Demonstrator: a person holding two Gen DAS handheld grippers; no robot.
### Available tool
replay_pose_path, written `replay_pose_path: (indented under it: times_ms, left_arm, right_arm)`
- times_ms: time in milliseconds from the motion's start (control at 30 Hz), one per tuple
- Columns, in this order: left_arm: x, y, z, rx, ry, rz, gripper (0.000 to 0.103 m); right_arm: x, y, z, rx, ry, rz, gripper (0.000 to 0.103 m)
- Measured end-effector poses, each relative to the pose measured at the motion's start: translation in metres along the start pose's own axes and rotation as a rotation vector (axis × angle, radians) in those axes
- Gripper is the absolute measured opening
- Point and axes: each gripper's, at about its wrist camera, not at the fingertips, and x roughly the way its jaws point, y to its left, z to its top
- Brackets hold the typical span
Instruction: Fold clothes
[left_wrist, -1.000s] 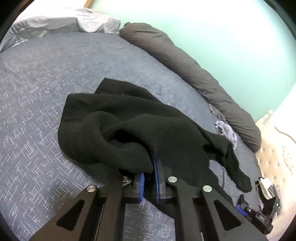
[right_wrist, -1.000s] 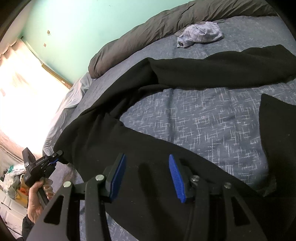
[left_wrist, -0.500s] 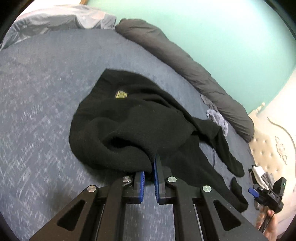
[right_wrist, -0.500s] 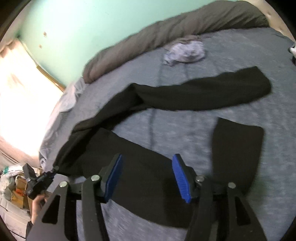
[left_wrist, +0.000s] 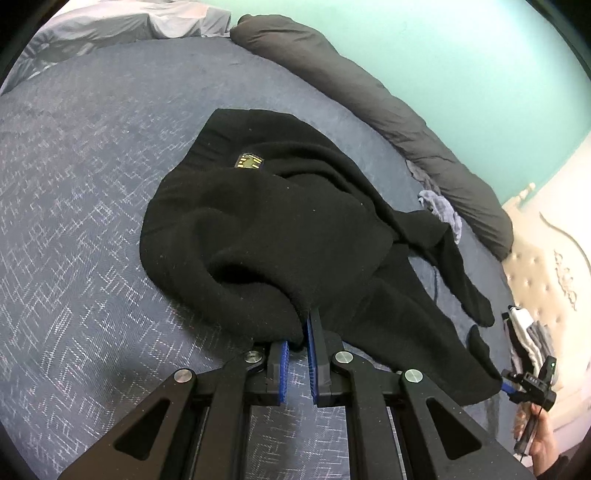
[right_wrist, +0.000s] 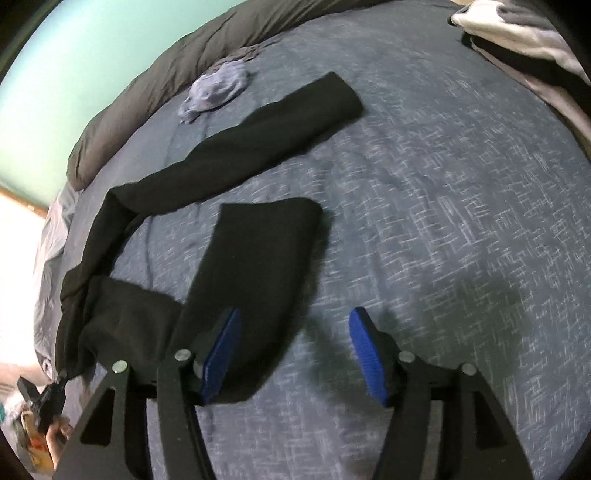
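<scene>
Left gripper (left_wrist: 298, 345) clenched on bunched edge of black fleece garment (left_wrist: 280, 221), rest heaped ahead of it on bed (left_wrist: 74, 229). Right gripper (right_wrist: 293, 356) released, jaws just been opening, nothing between them; garment's sleeve (right_wrist: 258, 266) under its left finger.

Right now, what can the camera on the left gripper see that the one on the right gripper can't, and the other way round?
Only the left wrist view shows the left gripper shut on a bunched edge of the black garment, and the yellow patch on it.

Only the right wrist view shows the right gripper, jaws just opened wider with nothing pinched, and the garment's two sleeves lying flat and apart.

Both show the blue bedspread, the grey bolster and a small pale blue cloth.
</scene>
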Motion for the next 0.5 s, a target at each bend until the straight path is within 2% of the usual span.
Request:
replay_pose_path:
  times_ms: [133, 367, 400, 433, 467, 500]
  left_arm:
    - [0.001, -0.004, 0.004, 0.014, 0.008, 0.019, 0.009]
    - [0.003, -0.008, 0.006, 0.028, 0.013, 0.039, 0.009]
    - [0.003, -0.008, 0.007, 0.032, 0.014, 0.041, 0.009]
    - [0.003, -0.008, 0.007, 0.036, 0.015, 0.044, 0.009]
    - [0.003, -0.009, 0.008, 0.040, 0.016, 0.047, 0.009]
    - [0.003, -0.010, 0.008, 0.044, 0.017, 0.050, 0.009]
  right_arm:
    - [0.017, 0.000, 0.011, 0.041, 0.012, 0.061, 0.065]
    - [0.055, -0.006, 0.021, 0.099, 0.064, 0.040, 0.065]
    - [0.055, -0.007, 0.021, 0.097, 0.058, 0.042, 0.058]
    - [0.055, -0.007, 0.021, 0.090, 0.048, 0.043, 0.039]
    - [0.054, -0.006, 0.021, 0.081, 0.040, 0.055, 0.031]
    - [0.052, -0.005, 0.021, 0.070, 0.033, 0.072, 0.012]
